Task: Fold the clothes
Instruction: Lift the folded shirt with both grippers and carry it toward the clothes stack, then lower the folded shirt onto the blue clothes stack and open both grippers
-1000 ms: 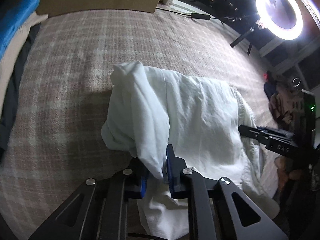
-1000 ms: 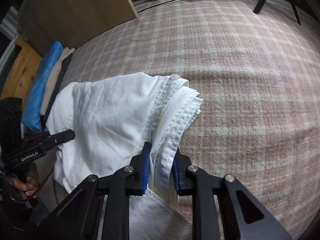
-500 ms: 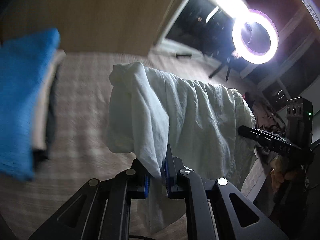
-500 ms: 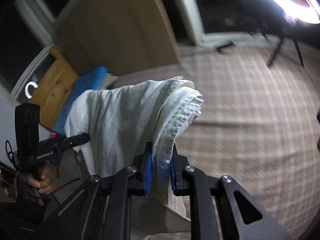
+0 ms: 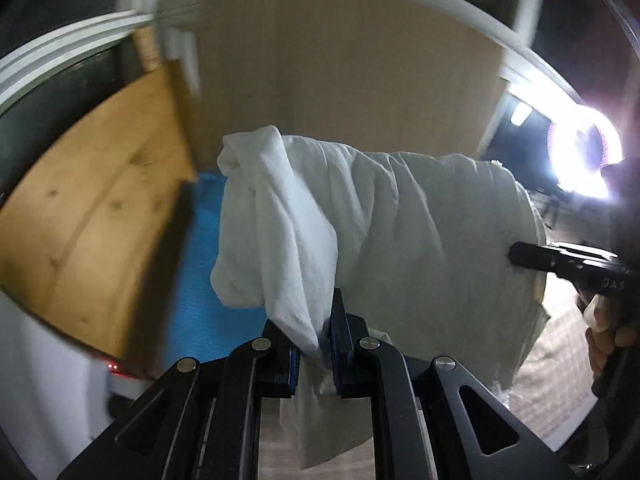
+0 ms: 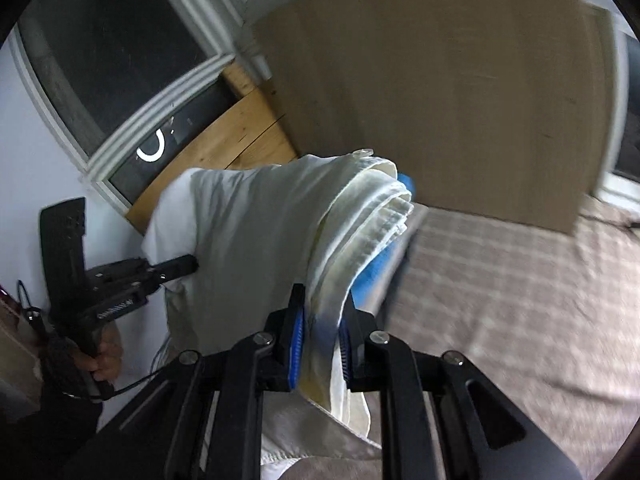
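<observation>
Left claw (image 5: pixel 325 340) and right claw (image 6: pixel 322 336) each clamp the white shirt (image 5: pixel 400 216), which hangs bunched between them, off the bed (image 6: pixel 500 300). Folding unfinished; shirt not laid flat.

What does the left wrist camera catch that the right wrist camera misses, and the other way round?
Only the left wrist view shows the glaring lamp and the right hand-held gripper from the side. Only the right wrist view shows the shirt's buttoned, layered edge, the window and the left hand-held gripper from the side. Both show the white shirt held up, pinched at each end, plus the wooden board, blue cloth and plaid cover.
</observation>
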`<state>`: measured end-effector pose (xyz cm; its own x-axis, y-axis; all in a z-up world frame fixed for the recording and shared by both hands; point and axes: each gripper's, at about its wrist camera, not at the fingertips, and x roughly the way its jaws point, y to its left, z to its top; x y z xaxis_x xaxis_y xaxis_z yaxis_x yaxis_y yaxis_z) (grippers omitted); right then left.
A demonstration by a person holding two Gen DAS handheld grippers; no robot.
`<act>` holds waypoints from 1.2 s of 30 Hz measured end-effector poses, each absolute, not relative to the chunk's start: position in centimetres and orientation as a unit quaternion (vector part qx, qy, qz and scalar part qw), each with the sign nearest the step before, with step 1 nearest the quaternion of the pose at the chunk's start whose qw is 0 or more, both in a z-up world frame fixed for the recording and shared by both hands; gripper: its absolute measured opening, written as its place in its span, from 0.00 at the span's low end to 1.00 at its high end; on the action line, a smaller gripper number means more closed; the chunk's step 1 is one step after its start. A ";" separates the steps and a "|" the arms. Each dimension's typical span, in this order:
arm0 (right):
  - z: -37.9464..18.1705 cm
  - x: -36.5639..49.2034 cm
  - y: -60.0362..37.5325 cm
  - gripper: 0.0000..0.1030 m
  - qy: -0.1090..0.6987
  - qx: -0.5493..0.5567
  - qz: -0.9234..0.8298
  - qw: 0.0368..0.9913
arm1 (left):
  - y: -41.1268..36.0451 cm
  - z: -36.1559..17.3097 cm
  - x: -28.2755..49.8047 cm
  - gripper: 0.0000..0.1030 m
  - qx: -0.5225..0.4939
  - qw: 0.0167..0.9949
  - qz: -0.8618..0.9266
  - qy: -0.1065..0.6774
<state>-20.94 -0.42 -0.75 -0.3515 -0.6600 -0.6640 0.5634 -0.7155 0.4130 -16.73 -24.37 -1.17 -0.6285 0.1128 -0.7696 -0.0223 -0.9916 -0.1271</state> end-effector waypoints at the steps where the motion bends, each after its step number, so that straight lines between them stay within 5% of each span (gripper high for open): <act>1: -1.0 -21.5 -1.5 0.14 -0.051 0.433 -0.818 0.377 | -24.8 -1.3 -17.0 0.10 -0.427 0.032 0.901 -0.064; 12: 2.0 -30.5 -14.6 0.14 0.189 0.418 -0.804 0.378 | -27.1 -7.0 -15.1 0.10 -0.388 0.041 0.884 -0.257; 21: -6.1 -34.2 -26.1 0.14 0.338 0.427 -0.743 0.388 | -29.7 -15.4 -19.3 0.10 -0.405 0.001 0.837 -0.367; 32: -2.8 -33.8 -21.5 0.26 0.259 0.427 -0.766 0.405 | -29.2 -16.8 -19.0 0.11 -0.410 0.000 0.828 -0.382; 36: -1.7 -33.6 -19.8 0.41 0.230 0.428 -0.772 0.409 | -32.0 -16.5 -18.5 0.11 -0.409 -0.001 0.824 -0.392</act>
<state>-33.62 -19.76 -1.75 -0.2992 -0.4347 -0.8494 0.8289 -0.5594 -0.0057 -18.51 -31.96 -16.49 -0.6655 0.3194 -0.6746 0.3225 -0.6920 -0.6458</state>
